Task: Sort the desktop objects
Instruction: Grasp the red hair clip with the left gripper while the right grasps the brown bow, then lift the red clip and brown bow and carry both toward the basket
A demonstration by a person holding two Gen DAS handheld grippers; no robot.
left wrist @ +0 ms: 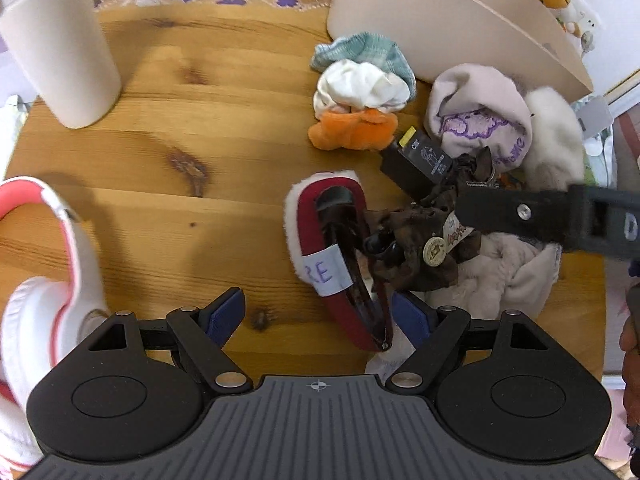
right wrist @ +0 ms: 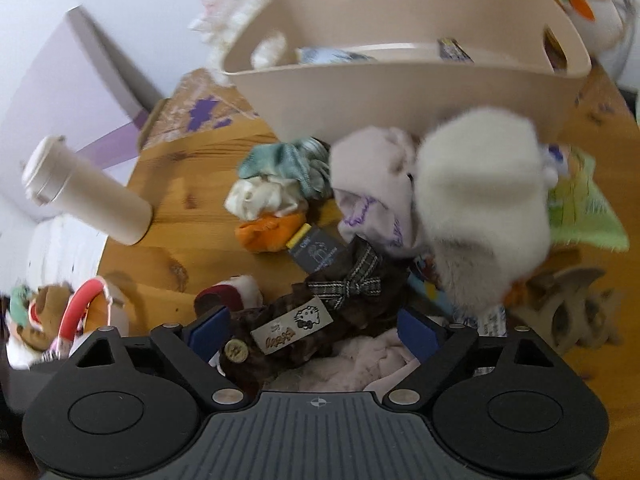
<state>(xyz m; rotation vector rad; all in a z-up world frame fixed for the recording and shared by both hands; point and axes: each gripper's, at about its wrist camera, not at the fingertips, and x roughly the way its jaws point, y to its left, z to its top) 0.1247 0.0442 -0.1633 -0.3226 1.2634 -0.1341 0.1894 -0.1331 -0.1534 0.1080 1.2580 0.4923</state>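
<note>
A: Where are the grippers?
B: The left gripper [left wrist: 316,316] has its fingers spread wide around the red hair clip [left wrist: 340,256] on the worktop [left wrist: 160,160]. The right gripper [right wrist: 312,332], fingers parted too, straddles the brown bow [right wrist: 312,320].
A: What crowds them?
B: An orange scrunchie [left wrist: 352,130], a black box [left wrist: 420,160], a fluffy white plush [right wrist: 480,216] and the beige basket [right wrist: 400,92] behind.

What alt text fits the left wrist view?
The open left gripper hovers over a red hair clip with white fleece trim on a round wooden table. Beside the clip lies a brown fabric bow with a round button, the right gripper reaching in above it. A beige plastic basket stands behind.
</note>
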